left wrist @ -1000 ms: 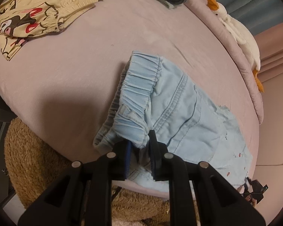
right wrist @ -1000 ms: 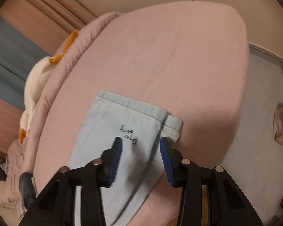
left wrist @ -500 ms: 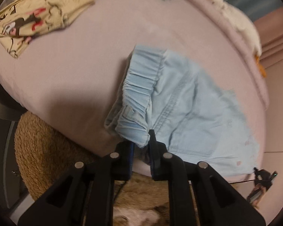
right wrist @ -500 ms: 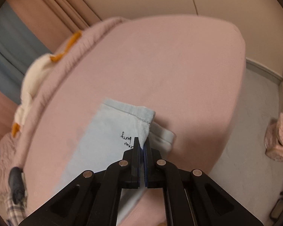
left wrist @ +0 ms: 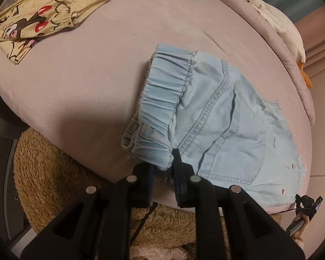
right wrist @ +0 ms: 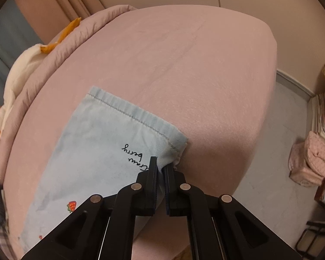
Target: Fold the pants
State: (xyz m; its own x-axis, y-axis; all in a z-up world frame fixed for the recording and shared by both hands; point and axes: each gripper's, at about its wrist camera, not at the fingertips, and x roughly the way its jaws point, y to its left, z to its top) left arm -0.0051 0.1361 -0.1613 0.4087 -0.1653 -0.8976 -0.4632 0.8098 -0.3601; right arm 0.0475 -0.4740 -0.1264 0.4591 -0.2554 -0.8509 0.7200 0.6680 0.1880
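Light blue denim pants [left wrist: 216,117] spread flat on the pink bed [left wrist: 86,75], near its front edge, waistband at one end, leg hems at the other. Left gripper [left wrist: 163,169] pinching the near corner of the elastic waistband, a puckered lump of cloth caught between narrowly parted fingers. Right gripper [right wrist: 161,169] clamped on the near hem corner of the pants [right wrist: 93,151], fingers nearly pressed together with only a thin fold of denim between, close beside the black embroidered lettering. Probably light and limp: thin washed denim, soft enough to drape and sag between two held corners, yet with stiffer stitched seams and hem that should keep an edge straight. Gathered waistband thick and springy, likely to bunch, so a deep bite there seems wise; hem flat and thin, easy to slip from a shallow pinch. Best holds judged to be just these two corners on the same long side, letting the whole edge lift and carry over evenly. Elsewhere on the bed, well apart: yellow printed shorts [left wrist: 43,15] and a plush goose [left wrist: 277,21] along the far side.
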